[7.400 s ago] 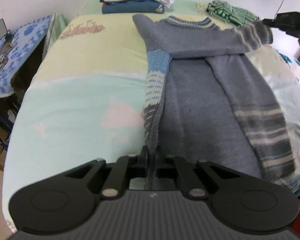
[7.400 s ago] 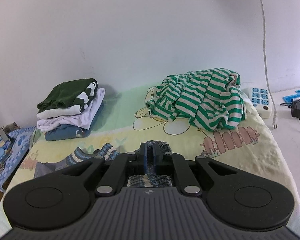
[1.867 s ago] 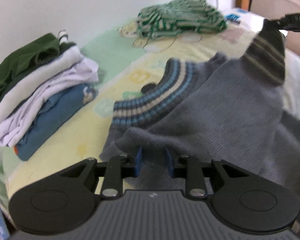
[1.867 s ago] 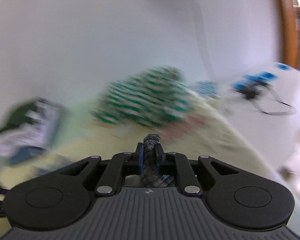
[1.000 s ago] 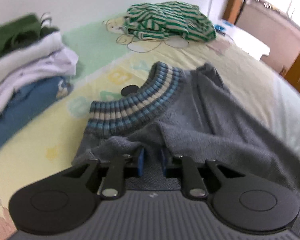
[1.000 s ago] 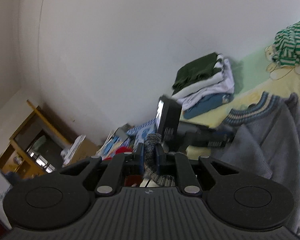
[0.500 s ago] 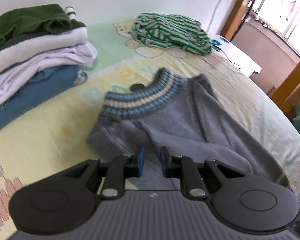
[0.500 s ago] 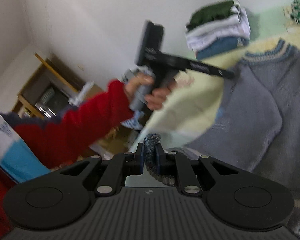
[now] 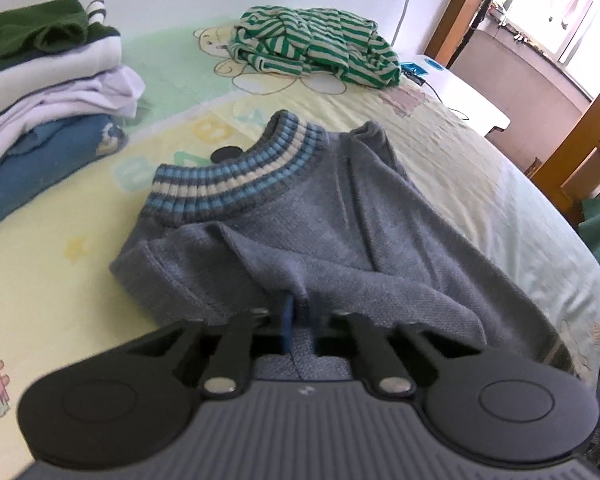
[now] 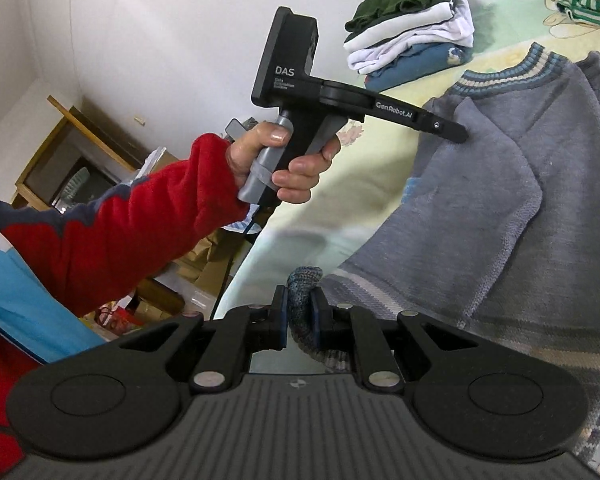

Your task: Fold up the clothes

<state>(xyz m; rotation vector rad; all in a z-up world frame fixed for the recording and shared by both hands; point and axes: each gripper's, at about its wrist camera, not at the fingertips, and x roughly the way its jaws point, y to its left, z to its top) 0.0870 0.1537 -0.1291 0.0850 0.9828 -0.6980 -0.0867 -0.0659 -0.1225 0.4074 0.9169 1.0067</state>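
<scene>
Two grips: both tongs on one grey sweater (image 9: pixel 320 236).
Change: left tongs (image 9: pixel 298 316), slightly apart half a second ago over the folded sleeve, now pinched tight on a ridge of knit near the shoulder; right tongs (image 10: pixel 300 312), up by the wall a second ago, now low at the near bed edge, clamped narrow on the striped cuff (image 10: pixel 302 280).
Meaning: sleeve drawn across the body and laid; judged ready for the next fold, likely hem toward collar, with both ends secured.
Sweater, place: flat on the bed (image 9: pixel 480 184), middle, collar (image 9: pixel 236 176) toward the wall.
Sweater, look: thick grey knit, blue-and-cream ribbed collar, striped hem band; sleeves crossed over the chest, some ridges and puckers left.
Left hand (image 10: pixel 280 160): red sleeve (image 10: pixel 140 220), fist around the tool handle, seen from the right wrist.
Nearby: folded stack (image 9: pixel 48 92) just beside the collar end; green striped top (image 9: pixel 312 48) crumpled well apart, by the wall.
</scene>
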